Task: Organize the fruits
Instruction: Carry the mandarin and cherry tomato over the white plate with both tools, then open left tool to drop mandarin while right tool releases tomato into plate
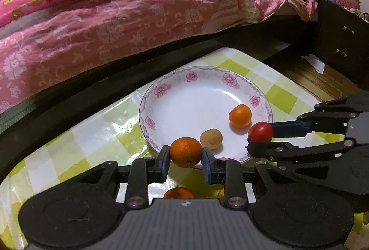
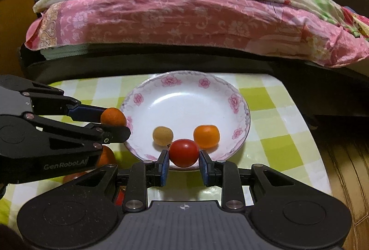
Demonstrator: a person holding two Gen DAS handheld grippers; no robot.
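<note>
- One orange point(image 1: 185, 152) is pinched between the blue pads of the left gripper point(image 1: 185, 159), held over the near rim of the plate point(image 1: 147, 109).
- One red tomato point(image 2: 184, 152) is pinched between the pads of the right gripper point(image 2: 184, 163), also at the plate's near rim; in the left wrist view it sits at the plate's right edge.
- Two fruits lie inside the plate: one small smooth orange fruit point(image 1: 240, 116) and one pale tan fruit point(image 1: 211, 138), near each other but apart.
- Beneath the left gripper, at least one more orange fruit point(image 1: 179, 192) lies on the tablecloth; another rounded shape beside it is too hidden to name.
- In the right wrist view, orange-red fruit point(image 2: 106, 156) shows behind the left gripper's body; how many cannot be told.
- The plate is one white dish with a border of pink flowers, standing on a yellow-green and white checked tablecloth point(image 1: 279, 97).
- Behind the table runs a bed with a pink flowered cover point(image 1: 115, 26).
- A dark bedside cabinet point(image 1: 341, 47) stands to the right in the left wrist view.
</note>
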